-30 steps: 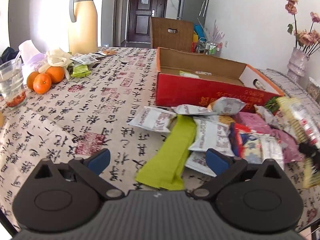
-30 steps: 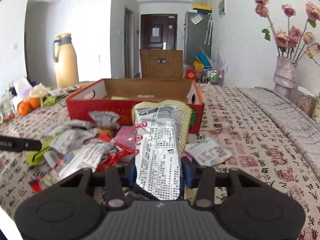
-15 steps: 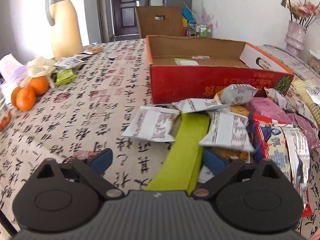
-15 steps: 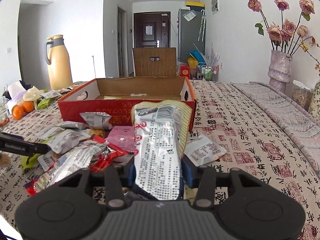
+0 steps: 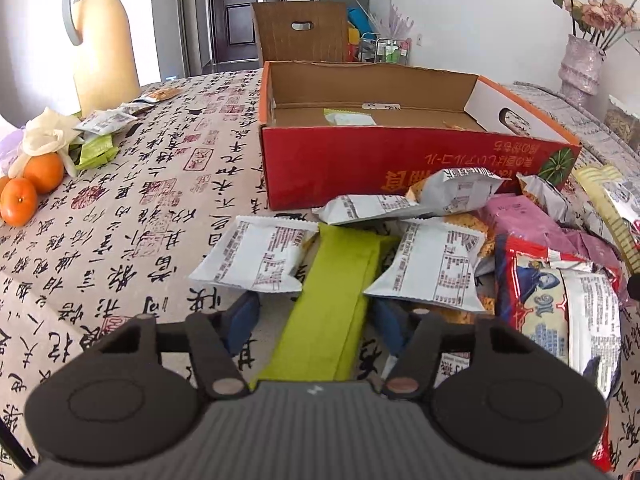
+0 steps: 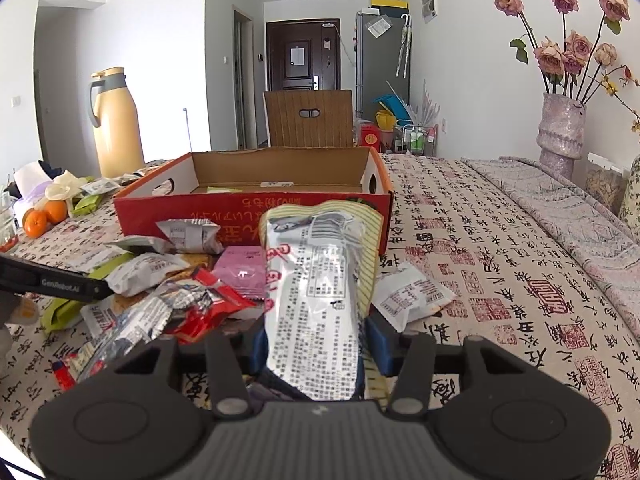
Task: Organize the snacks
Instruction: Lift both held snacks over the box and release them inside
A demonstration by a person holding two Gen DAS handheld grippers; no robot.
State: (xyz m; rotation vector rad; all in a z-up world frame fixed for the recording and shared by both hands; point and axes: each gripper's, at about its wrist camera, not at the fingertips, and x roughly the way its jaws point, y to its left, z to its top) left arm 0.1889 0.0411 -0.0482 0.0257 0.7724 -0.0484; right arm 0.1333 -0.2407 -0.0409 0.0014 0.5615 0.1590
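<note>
A calligraphy-print cloth [image 5: 132,216] is covering the table, a door [image 6: 303,56] standing beyond. The left tongs [image 5: 316,316] are closing around the green pack [image 5: 332,300], not yet gripping; the right tongs [image 6: 316,344] are clenching a silver packet [image 6: 316,300].

**Two low wrist views facing one box**

Both fisheye cameras are looking forward and downward along their fingers, sitting close above the table – the left wrist view from the snack pile's left, the right from its right. Both are sharing the red cardboard box [image 5: 400,168] [image 6: 248,208], pile and doorway.
</note>
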